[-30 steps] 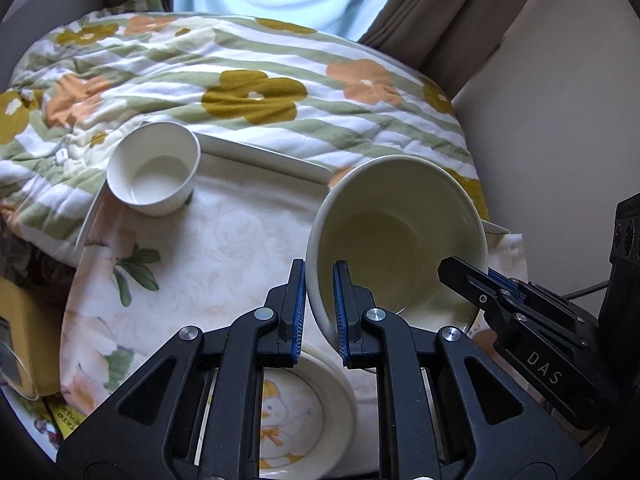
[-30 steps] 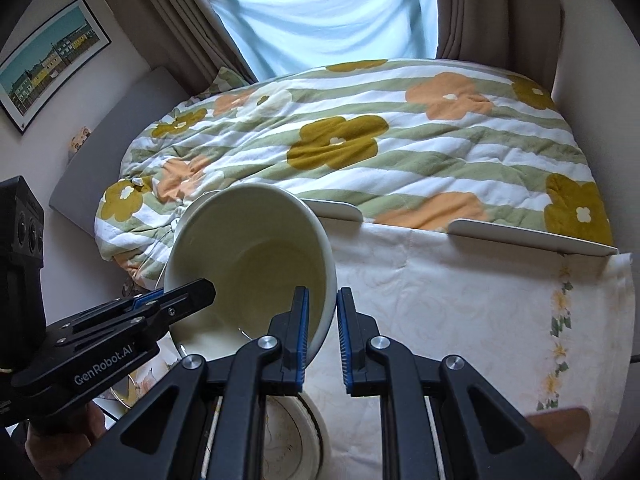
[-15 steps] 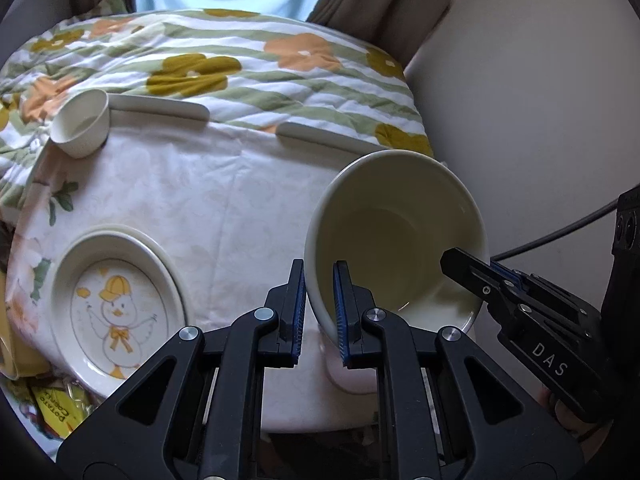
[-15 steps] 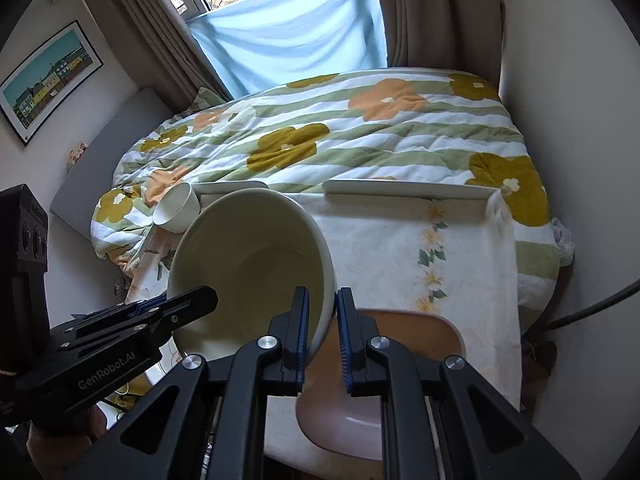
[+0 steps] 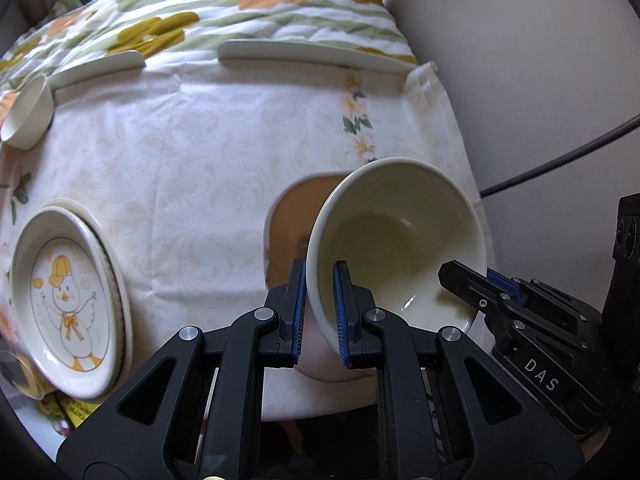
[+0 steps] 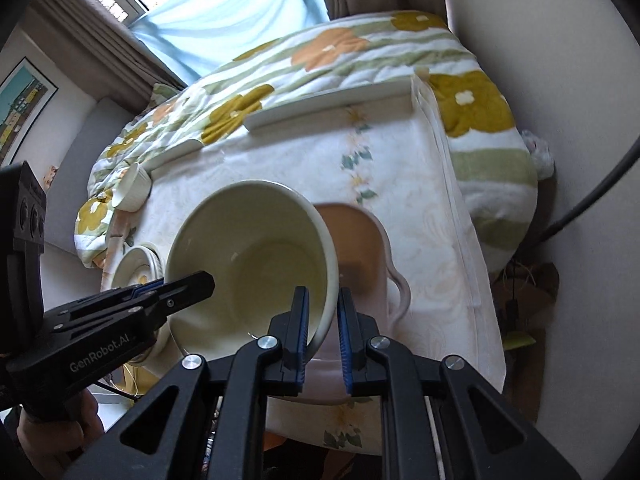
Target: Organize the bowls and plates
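Tablecloth (image 5: 192,168) below | cream bowl (image 5: 396,240) rim clamped by both jaws, opposite sides

The large bowl (image 5: 400,240) is cream inside and out. Each claw (image 5: 320,312) is black with blue pads (image 5: 341,316). The desk cloth (image 5: 180,168) is white with a faint swirl and small flower sprigs. The plate (image 5: 68,300) is cream with a yellow-capped duck. The pink bowl (image 6: 360,248) is brown within. The quilt (image 6: 360,56) carries green stripes, mustard and orange flowers.
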`<state>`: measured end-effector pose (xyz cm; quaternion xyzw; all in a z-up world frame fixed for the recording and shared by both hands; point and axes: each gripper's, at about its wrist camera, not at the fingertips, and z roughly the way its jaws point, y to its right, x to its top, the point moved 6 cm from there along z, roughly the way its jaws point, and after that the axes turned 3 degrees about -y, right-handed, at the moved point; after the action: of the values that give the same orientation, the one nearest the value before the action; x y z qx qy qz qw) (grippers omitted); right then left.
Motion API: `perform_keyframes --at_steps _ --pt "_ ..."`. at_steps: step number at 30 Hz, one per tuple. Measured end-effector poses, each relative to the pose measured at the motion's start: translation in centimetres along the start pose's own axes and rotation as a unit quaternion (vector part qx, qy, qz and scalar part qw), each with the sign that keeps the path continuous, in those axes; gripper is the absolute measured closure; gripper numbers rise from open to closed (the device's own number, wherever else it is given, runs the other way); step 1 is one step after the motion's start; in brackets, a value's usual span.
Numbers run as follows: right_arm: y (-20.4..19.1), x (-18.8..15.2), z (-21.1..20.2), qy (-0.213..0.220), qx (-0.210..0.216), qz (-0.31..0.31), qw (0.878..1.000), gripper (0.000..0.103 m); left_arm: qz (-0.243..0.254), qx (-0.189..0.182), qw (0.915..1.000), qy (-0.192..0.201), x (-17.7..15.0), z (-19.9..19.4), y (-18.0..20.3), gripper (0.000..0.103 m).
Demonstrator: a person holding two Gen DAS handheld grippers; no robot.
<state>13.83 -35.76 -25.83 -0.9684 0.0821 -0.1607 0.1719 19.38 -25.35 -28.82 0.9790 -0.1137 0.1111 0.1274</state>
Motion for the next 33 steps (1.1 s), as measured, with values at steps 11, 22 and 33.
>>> perform_keyframes --at_steps 11,22,33 --pt "1.2 -1.2 2.3 -0.025 -0.015 0.026 0.999 0.09 0.053 0.039 0.9975 -0.023 0.5 3.0 0.4 0.092" --pt "1.5 -1.5 2.8 -0.023 -0.025 0.037 0.999 0.09 0.067 0.046 0.9963 -0.027 0.7 3.7 0.2 0.092" --pt "1.0 -1.6 2.1 -0.03 -0.048 0.02 0.998 0.09 0.06 0.045 0.9971 -0.01 0.7 2.7 -0.2 0.091"
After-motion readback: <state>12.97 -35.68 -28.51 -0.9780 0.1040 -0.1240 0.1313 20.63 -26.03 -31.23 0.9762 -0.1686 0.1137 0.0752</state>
